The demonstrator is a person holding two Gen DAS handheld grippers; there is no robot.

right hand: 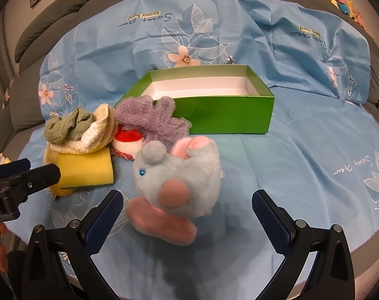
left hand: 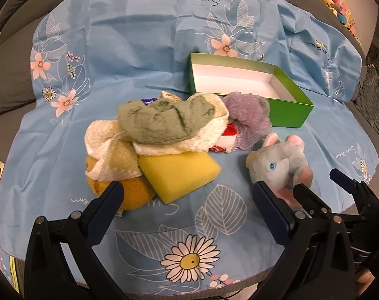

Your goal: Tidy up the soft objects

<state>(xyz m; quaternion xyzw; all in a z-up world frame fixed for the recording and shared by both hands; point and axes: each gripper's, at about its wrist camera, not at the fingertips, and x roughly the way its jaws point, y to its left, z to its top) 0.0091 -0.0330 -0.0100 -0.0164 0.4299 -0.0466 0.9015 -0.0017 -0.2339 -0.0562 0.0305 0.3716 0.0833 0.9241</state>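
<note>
Low in the right wrist view, the right gripper (right hand: 187, 206) stands with its fingers spread wide, holding nothing. Between them, slightly left of centre and just beyond the tips, sits the grey plush toy (right hand: 179, 175), blurred at its pink feet; whether the left finger's pad touches the toy's foot I cannot tell. The same toy (left hand: 280, 165) appears at the right of the left wrist view, just past the right-hand finger of the left gripper (left hand: 187, 196), outside the gap rather than within it. That left gripper is also wide open and empty; the nearest things to its gap are the yellow sponge (left hand: 179, 175) toward the centre and an orange fluffy cloth (left hand: 129, 195) just behind its left-hand fingertip.

Above the sponge lies a heap: a green cloth (left hand: 162, 122) on a white and cream towel (left hand: 209, 135), a purple mesh puff (left hand: 246, 117) to the right, and a red and white item (left hand: 226, 137) tucked below it. Behind the heap, in the upper right of centre, stands the open green box (left hand: 289, 110), white inside, with nothing in it. Everything rests on a light blue floral sheet (left hand: 129, 57) spread over a grey sofa (left hand: 12, 80). Colourful plush toys (left hand: 339, 7) crowd the upper right corner.
</note>
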